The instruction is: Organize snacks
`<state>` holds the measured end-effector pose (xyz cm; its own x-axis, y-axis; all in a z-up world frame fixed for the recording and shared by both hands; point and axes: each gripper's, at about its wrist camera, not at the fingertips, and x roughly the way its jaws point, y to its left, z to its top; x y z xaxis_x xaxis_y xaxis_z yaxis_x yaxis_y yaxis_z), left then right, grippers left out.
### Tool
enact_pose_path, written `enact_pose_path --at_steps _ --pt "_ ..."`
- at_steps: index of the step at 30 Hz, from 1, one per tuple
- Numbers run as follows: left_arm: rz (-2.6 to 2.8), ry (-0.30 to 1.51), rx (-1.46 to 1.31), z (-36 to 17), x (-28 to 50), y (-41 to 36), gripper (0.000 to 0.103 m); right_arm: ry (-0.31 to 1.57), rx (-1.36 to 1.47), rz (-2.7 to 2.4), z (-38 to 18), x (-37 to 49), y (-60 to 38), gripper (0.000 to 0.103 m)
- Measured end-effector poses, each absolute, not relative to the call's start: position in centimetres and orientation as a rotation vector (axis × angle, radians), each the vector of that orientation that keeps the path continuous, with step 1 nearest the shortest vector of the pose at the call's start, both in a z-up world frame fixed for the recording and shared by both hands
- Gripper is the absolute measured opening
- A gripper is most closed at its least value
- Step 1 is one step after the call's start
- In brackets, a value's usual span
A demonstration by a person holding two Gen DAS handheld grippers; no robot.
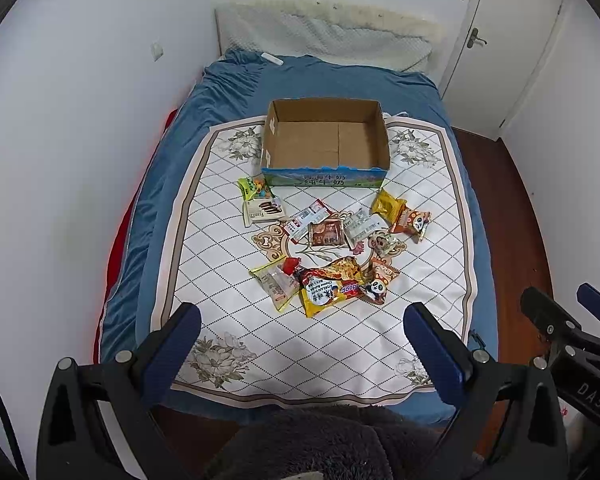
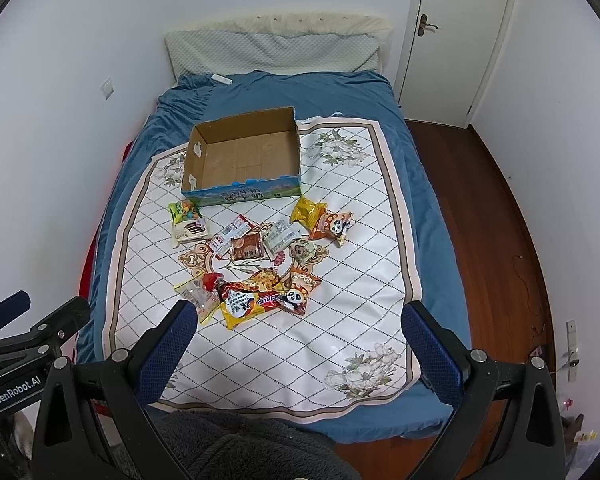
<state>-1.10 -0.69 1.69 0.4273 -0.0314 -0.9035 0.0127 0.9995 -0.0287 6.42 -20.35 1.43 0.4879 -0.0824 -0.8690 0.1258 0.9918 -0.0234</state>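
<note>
Both grippers, left (image 1: pixel 302 330) and right (image 2: pixel 300 328), are held wide open and empty above scattered snacks (image 1: pixel 332 248); the box (image 1: pixel 326 138) remains unfilled, so a first pick is judged next.

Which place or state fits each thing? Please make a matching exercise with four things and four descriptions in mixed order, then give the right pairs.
Things:
1. cardboard box
2. brown snack packet
3. green candy bag
4. left hand-held gripper

Descriptions:
A. open, holding nothing
B. in the middle of the snack pile
C. empty, at the far end of the white mat
D. beside the box's near left corner

Pairs: 1-C, 2-B, 3-D, 4-A
</note>
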Motion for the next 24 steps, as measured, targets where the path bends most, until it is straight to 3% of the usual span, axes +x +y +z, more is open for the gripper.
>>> enact_pose_path --at_steps 24 --pt "-0.031 1.125 -0.02 1.8 -0.78 -0.82 0.103 1.051 0.054 -0.127 1.33 6.51 -20.52 0.103"
